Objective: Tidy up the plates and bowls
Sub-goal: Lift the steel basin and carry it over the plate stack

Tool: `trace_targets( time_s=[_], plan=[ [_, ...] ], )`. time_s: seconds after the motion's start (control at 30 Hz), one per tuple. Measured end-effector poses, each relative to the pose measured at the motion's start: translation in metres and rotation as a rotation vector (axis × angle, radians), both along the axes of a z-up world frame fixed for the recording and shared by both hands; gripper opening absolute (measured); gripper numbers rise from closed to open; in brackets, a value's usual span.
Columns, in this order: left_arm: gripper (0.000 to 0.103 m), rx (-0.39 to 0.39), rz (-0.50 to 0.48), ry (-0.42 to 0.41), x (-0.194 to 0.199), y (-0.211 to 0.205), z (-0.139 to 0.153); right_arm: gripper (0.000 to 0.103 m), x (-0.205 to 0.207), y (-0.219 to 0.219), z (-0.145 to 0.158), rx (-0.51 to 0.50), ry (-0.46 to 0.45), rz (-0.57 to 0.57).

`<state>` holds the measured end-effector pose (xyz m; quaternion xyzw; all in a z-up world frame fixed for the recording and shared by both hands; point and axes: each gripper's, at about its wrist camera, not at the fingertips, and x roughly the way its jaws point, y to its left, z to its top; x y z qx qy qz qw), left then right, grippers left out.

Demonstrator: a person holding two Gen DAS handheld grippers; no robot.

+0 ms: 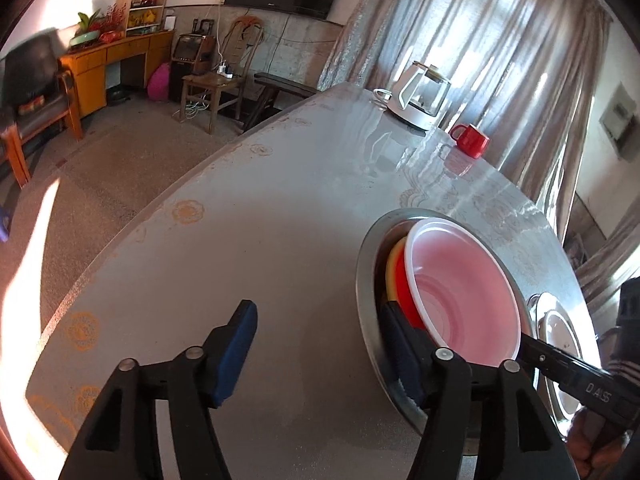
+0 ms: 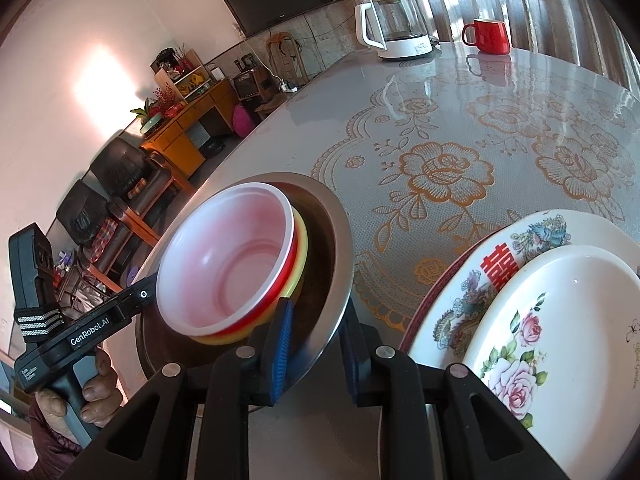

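Nesting bowls looks like the step in hand: the red bowl (image 2: 224, 268) w/ pale inside sits in a yellow bowl (image 2: 298, 280), both inside the steel bowl (image 2: 332, 248), near the tabletop's (image 2: 460, 128) near edge, left of the plates. L gripper (image 1: 320, 354) is released, fingers spread wide; nothing clamped, one pad low beside the red bowl inside the steel rim, the other over bare cloth. R gripper (image 2: 316, 346) is clenched on the steel bowl's near rim, a pad each side of the wall. White plate (image 2: 560, 340) lies on the patterned plate (image 2: 472, 280) at the near right edge. Kettle (image 2: 394, 24) and mug (image 2: 486, 36) stand well apart at the far edge. Judging: bowls seem stacked; next prob. calls for backing L clear w/o nudging the stack, then R shifting or letting go. Hard to tell: whether L's inner pad touches the red bowl; plates cut off at frame edge; the bowl bottoms are hidden.
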<state>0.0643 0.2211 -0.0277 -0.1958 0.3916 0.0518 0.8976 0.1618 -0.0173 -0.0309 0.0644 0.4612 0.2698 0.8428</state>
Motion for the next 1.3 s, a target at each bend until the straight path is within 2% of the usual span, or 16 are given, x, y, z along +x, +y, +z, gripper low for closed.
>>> trace_targets(
  time_s=[0.03,0.13,0.23,0.33,0.47,0.53,0.57,0.63,0.7,0.83,0.9,1.03,1.1,1.17,1.23,1.3],
  plan=[
    [0.079,-0.004,0.010,-0.004,-0.002,0.002,0.001,0.022,0.000,0.000,0.000,0.000,0.001,0.000],
    [0.096,-0.042,0.011,-0.020,-0.008,0.007,0.005,0.023,0.000,-0.001,0.000,0.004,0.006,-0.003],
    [0.102,0.014,0.000,-0.022,-0.013,0.006,0.013,0.024,-0.001,-0.001,0.000,0.003,0.007,-0.004],
    [0.103,0.057,-0.026,-0.019,-0.020,0.005,0.016,0.024,-0.001,0.000,0.000,0.001,0.008,-0.006],
    [0.102,0.056,-0.046,-0.024,-0.026,0.011,0.014,0.024,-0.001,0.000,0.000,0.001,0.008,-0.006],
    [0.094,0.045,-0.040,-0.058,-0.031,0.014,0.015,0.024,-0.001,0.000,0.000,0.000,0.008,-0.006],
    [0.091,0.047,-0.048,-0.050,-0.030,0.015,0.016,0.024,-0.001,0.000,0.000,0.000,0.008,-0.006],
    [0.081,0.087,-0.055,-0.024,-0.026,0.013,0.018,0.024,-0.001,0.000,0.000,-0.002,0.009,-0.007],
    [0.069,0.111,-0.079,-0.037,-0.026,0.011,0.021,0.026,-0.002,0.000,0.000,-0.005,0.007,-0.008],
    [0.066,0.154,-0.087,-0.034,-0.020,0.011,0.023,0.026,-0.003,0.001,0.001,-0.008,0.008,-0.009],
    [0.065,0.141,-0.094,-0.033,-0.017,0.014,0.023,0.026,-0.004,0.001,0.001,-0.007,0.006,-0.006],
    [0.065,0.116,-0.173,-0.042,-0.014,0.010,0.024,0.026,-0.003,0.001,0.002,-0.012,0.002,-0.006],
    [0.063,0.128,-0.207,-0.044,-0.012,0.005,0.025,0.026,-0.003,0.003,0.002,-0.015,-0.002,-0.004],
    [0.052,0.130,-0.242,-0.033,-0.006,0.001,0.023,0.026,-0.003,0.004,0.002,-0.021,-0.009,-0.002],
    [0.025,0.094,-0.283,-0.023,0.001,0.000,0.021,0.026,-0.003,0.005,0.002,-0.026,-0.014,0.002],
    [0.018,0.101,-0.305,-0.027,0.004,-0.006,0.022,0.026,-0.004,0.006,0.003,-0.027,-0.024,0.010]
  ],
)
